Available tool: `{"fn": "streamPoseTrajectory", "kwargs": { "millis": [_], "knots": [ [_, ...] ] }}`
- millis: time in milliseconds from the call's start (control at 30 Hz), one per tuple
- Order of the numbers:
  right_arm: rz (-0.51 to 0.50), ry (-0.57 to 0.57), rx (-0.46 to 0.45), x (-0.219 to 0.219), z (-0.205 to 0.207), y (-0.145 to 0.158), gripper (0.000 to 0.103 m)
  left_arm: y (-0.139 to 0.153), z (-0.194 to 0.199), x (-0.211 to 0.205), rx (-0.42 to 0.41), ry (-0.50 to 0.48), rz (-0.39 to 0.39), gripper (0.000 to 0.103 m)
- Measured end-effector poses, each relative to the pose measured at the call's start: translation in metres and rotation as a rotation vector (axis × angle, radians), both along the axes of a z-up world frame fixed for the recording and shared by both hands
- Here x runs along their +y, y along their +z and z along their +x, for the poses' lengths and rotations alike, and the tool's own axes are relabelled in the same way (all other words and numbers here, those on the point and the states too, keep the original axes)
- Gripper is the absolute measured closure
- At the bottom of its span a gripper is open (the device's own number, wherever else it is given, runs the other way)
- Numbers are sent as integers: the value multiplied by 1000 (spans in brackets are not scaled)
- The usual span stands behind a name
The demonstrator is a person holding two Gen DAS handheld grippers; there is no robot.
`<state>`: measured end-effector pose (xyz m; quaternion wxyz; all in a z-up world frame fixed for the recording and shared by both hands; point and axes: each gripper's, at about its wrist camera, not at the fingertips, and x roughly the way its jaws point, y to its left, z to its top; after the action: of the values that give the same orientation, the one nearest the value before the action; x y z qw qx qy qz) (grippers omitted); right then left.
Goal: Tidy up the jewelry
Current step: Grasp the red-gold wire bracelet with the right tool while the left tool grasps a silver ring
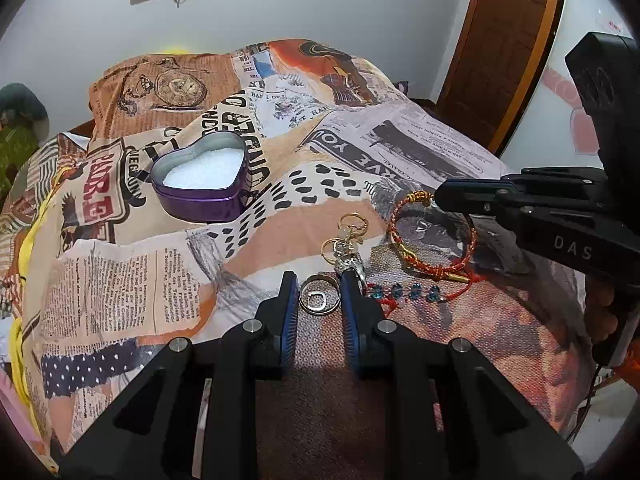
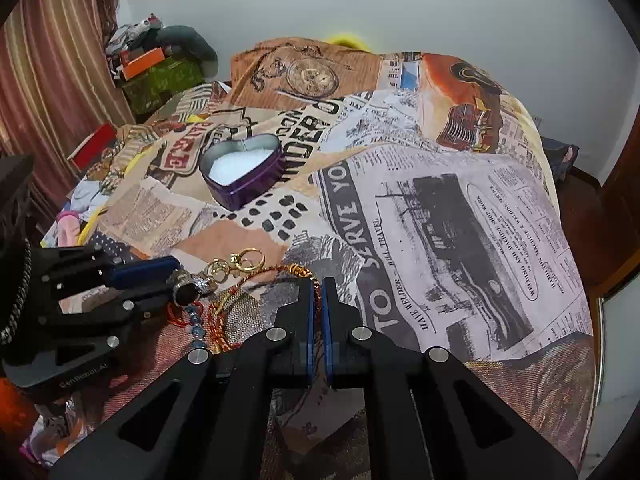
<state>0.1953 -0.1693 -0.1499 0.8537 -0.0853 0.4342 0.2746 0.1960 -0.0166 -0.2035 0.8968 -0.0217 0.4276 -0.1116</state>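
Note:
A purple heart-shaped tin with white lining stands open on the printed bedspread; it also shows in the right wrist view. My left gripper is open, its fingers on either side of a silver ring lying on the cloth. Gold earrings and a blue-bead bracelet lie just beyond. My right gripper is shut on the red-gold woven bracelet, at its knotted end. The silver ring shows in the right wrist view by the left gripper's fingers.
The newspaper-print bedspread covers a mounded bed. Clutter and boxes stand at the far left by a curtain. A wooden door frame is at the right. A white wall lies behind.

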Motion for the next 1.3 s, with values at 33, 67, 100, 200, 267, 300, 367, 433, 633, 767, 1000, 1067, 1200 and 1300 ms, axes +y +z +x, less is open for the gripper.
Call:
{"fn": "streamPoseTrajectory", "kwargs": {
  "millis": [33,67,100,200,267,300,367,433,633,767,1000,1067,1200,1300],
  "knots": [
    [5,-1,-3,0,0,2,100,1,-1,1,-1,4,-5,82],
    [8,-2,-5,-1,-1,3,100,2,-2,2,-4,9,-10,82],
    [11,-3,-10,-1,-1,5,100,4,-2,3,-8,14,-13,82],
    [18,-5,-24,-1,-4,12,100,12,-6,8,-28,25,-22,82],
    [22,-4,-38,0,-6,18,100,17,-8,10,-41,33,-25,82],
    [23,-4,-45,1,-7,20,100,20,-9,12,-50,37,-26,82],
    [21,-4,-60,3,-9,26,100,25,-11,16,-64,45,-28,82],
    [20,-5,-72,3,-11,30,100,29,-13,19,-74,52,-32,82],
    [1,-28,-78,-3,-16,32,100,40,-15,26,-102,64,-25,82],
    [0,-37,-24,-12,-12,24,100,41,-16,29,-110,73,-30,82],
    [-28,-18,32,-4,-1,11,67,38,-9,35,-106,90,-31,82],
    [-47,-11,21,-1,1,7,67,38,-7,37,-108,93,-27,82],
    [-77,18,48,7,13,-4,67,36,-4,41,-106,99,-25,82],
    [-116,28,65,10,22,-14,71,34,-1,43,-104,103,-29,82]
  ]
}}
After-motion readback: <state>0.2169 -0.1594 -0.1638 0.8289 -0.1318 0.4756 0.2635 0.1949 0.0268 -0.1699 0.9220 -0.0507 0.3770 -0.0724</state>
